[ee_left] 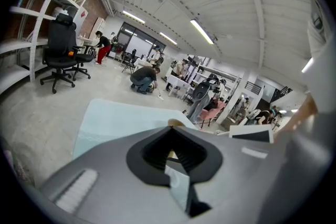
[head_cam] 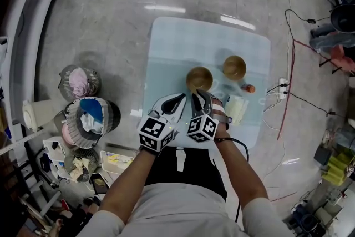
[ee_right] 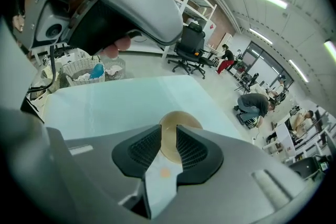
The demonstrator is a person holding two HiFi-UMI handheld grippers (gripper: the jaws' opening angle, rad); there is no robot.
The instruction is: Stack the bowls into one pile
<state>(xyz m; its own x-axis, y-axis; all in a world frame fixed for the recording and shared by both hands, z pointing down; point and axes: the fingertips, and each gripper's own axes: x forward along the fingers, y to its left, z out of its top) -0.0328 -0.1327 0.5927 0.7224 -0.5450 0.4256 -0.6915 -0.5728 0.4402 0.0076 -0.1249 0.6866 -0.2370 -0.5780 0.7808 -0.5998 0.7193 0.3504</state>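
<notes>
Two wooden bowls stand apart on the pale blue table [head_cam: 183, 41]: one bowl [head_cam: 199, 79] near the middle, the other bowl [head_cam: 234, 67] to its right. Both grippers hover side by side over the table's near edge, just short of the nearer bowl. My left gripper [head_cam: 178, 99] has its jaw tips together and holds nothing; in the left gripper view only a sliver of bowl rim [ee_left: 176, 123] peeks over the left gripper [ee_left: 170, 129]. My right gripper [head_cam: 202, 98] points at the nearer bowl [ee_right: 181, 122], which shows through the narrow gap between the right gripper's [ee_right: 168, 136] pads.
A small orange-capped item [head_cam: 250, 87] and a white packet [head_cam: 238, 110] lie on the table's right near side. Two baskets [head_cam: 79, 81] [head_cam: 91, 118] and clutter stand on the floor at the left. Cables and a power strip [head_cam: 283, 86] run along the right.
</notes>
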